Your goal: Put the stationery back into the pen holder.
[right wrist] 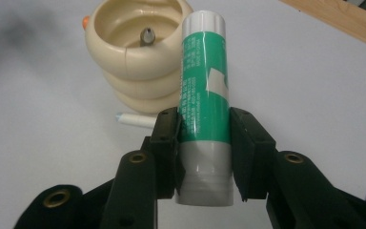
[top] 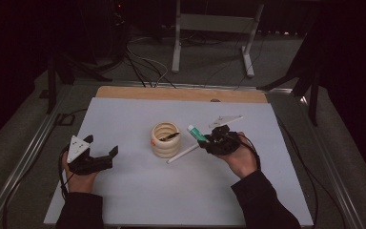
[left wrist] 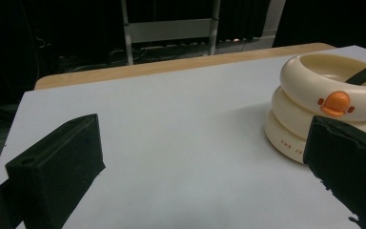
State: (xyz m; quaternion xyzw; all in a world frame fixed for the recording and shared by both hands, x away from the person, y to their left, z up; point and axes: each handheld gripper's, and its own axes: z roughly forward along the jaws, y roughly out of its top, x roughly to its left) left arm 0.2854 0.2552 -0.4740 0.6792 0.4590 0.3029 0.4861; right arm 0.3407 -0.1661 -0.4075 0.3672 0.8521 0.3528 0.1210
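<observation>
Glue stick [right wrist: 204, 90] pinched in the right tongs [right wrist: 204, 143] just beside a cream ringed pot [right wrist: 140, 52] on the bench [top: 124, 191].

The green-and-white tube sits clamped between both black pads, its white cap pointing toward the pot, which holds a dark pen [top: 169, 137]; a white stick [top: 181, 154] lies on the white sheet by the pot's base. The left tongs [top: 100, 149] rest spread wide and hold nothing, well apart from the pot.

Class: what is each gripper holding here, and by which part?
The right gripper clamps the green glue stick near its grey base. The left gripper holds nothing.
</observation>
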